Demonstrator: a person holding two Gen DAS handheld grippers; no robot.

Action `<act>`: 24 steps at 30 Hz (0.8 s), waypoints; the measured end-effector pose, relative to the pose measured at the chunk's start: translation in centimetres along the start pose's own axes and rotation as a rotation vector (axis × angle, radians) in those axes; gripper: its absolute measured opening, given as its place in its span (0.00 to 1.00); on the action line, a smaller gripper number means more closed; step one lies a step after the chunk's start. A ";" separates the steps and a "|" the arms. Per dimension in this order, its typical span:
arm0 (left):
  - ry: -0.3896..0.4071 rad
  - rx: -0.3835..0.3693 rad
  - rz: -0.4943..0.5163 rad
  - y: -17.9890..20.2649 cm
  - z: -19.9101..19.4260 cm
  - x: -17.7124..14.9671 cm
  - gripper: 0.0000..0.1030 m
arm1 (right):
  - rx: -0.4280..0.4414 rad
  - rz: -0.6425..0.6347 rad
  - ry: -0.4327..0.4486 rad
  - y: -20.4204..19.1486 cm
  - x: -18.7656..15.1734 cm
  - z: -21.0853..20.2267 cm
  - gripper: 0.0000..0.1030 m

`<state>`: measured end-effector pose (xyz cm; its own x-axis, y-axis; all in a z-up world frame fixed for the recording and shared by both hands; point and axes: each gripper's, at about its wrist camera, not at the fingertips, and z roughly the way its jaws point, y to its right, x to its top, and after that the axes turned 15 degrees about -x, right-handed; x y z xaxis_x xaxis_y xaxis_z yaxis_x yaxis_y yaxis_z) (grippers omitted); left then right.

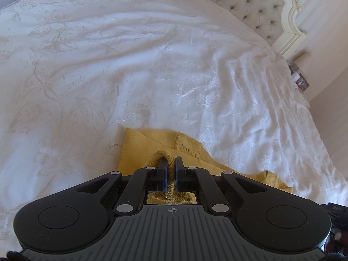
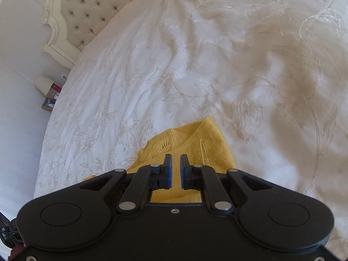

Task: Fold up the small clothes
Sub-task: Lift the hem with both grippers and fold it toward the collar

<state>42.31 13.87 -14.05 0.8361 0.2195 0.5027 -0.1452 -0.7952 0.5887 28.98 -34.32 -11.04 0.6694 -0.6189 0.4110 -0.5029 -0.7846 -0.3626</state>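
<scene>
A small mustard-yellow knitted garment lies on a white embroidered bedspread. My left gripper is shut on a bunched ribbed edge of the garment, which pokes up between and over the fingers. In the right wrist view the same garment lies partly folded under my right gripper. The right jaws stand nearly closed with a narrow gap, just above the knit, and I cannot tell whether they pinch any fabric.
The bedspread fills both views. A tufted cream headboard stands at the far end and also shows in the right wrist view. A bedside stand with a white lamp and small items sits beside the bed.
</scene>
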 end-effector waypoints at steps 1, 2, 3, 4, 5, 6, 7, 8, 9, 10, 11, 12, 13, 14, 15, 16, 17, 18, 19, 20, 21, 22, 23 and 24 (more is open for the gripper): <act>-0.013 0.010 -0.007 -0.3 0.5 0.2 0.06 | -0.015 -0.011 0.000 -0.2 0.3 0.2 0.22; -0.023 0.019 -0.012 -0.6 1.0 0.4 0.06 | -0.020 -0.024 -0.006 -0.3 0.4 0.4 0.22; -0.031 0.028 -0.012 -0.8 1.4 0.6 0.06 | -0.017 -0.042 -0.017 -0.4 0.6 0.5 0.22; -0.039 0.036 -0.011 -1.0 1.8 0.6 0.06 | -0.017 -0.065 -0.026 -0.5 0.6 0.4 0.23; -0.045 0.044 -0.009 -1.1 2.1 0.6 0.06 | -0.022 -0.104 -0.038 -0.7 0.4 0.3 0.23; -0.048 0.050 -0.007 -1.1 2.4 0.5 0.06 | -0.023 -0.142 -0.049 -0.9 0.2 0.1 0.27; -0.049 0.056 -0.004 -1.1 2.5 0.4 0.06 | -0.026 -0.178 -0.065 -0.9 -0.2 -0.1 0.38; -0.051 0.066 -0.001 -1.0 2.6 0.1 0.06 | -0.026 -0.211 -0.087 -0.8 -0.6 -0.1 0.47; -0.050 0.075 -0.002 -1.0 2.7 0.0 0.06 | -0.021 -0.242 -0.106 -0.7 -1.1 -0.3 0.57; -0.046 0.085 -0.008 -0.9 2.7 -0.2 0.06 | -0.013 -0.273 -0.117 -0.4 -1.7 -0.5 0.57; -0.039 0.097 -0.015 -0.8 2.6 -0.3 0.06 | -0.001 -0.300 -0.126 -0.2 -2.3 -0.7 0.57; -0.030 0.109 -0.023 -0.7 2.4 -0.4 0.06 | 0.002 -0.321 -0.142 -0.1 -2.8 -0.7 0.57; -0.020 0.117 -0.031 -0.5 2.2 -0.6 0.06 | 0.002 -0.336 -0.160 0.1 -3.2 -0.7 0.57; -0.008 0.125 -0.038 -0.2 2.2 -0.6 0.06 | 0.009 -0.347 -0.175 0.3 -3.6 -0.5 0.57; -0.001 0.132 -0.040 0.0 2.1 -0.7 0.06 | 0.021 -0.359 -0.184 0.4 -3.9 -0.4 0.57; 0.001 0.140 -0.038 0.3 2.2 -0.8 0.06 | 0.025 -0.375 -0.188 0.5 -4.1 -0.2 0.57; 0.002 0.147 -0.035 0.6 2.1 -1.0 0.06 | 0.024 -0.390 -0.195 0.5 -4.2 0.2 0.57; 0.002 0.153 -0.033 0.8 2.1 -1.1 0.06 | 0.016 -0.397 -0.206 0.5 -4.2 0.6 0.52; 0.002 0.158 -0.033 1.0 2.1 -1.3 0.06 | 0.011 -0.395 -0.219 0.6 -4.2 1.0 0.35; 0.003 0.161 -0.034 1.2 2.0 -1.4 0.06 | 0.013 -0.388 -0.241 0.7 -4.2 1.5 0.17; 0.004 0.164 -0.039 1.3 1.8 -1.5 0.06 | 0.027 -0.383 -0.255 0.8 -4.1 1.6 0.14; 0.008 0.167 -0.048 1.4 1.6 -1.6 0.06 | 0.054 -0.379 -0.257 0.8 -3.9 1.3 0.14; 0.017 0.164 -0.063 1.4 1.2 -1.6 0.06 | 0.083 -0.371 -0.254 0.7 -3.7 0.9 0.14; 0.029 0.157 -0.077 1.4 0.9 -1.5 0.06 | 0.117 -0.352 -0.245 0.7 -3.3 0.2 0.14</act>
<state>41.27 11.92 -14.53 0.8259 0.2975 0.4789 0.0049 -0.8532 0.5215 26.47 -32.80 -12.82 0.9057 -0.2772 0.3208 -0.1657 -0.9279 -0.3340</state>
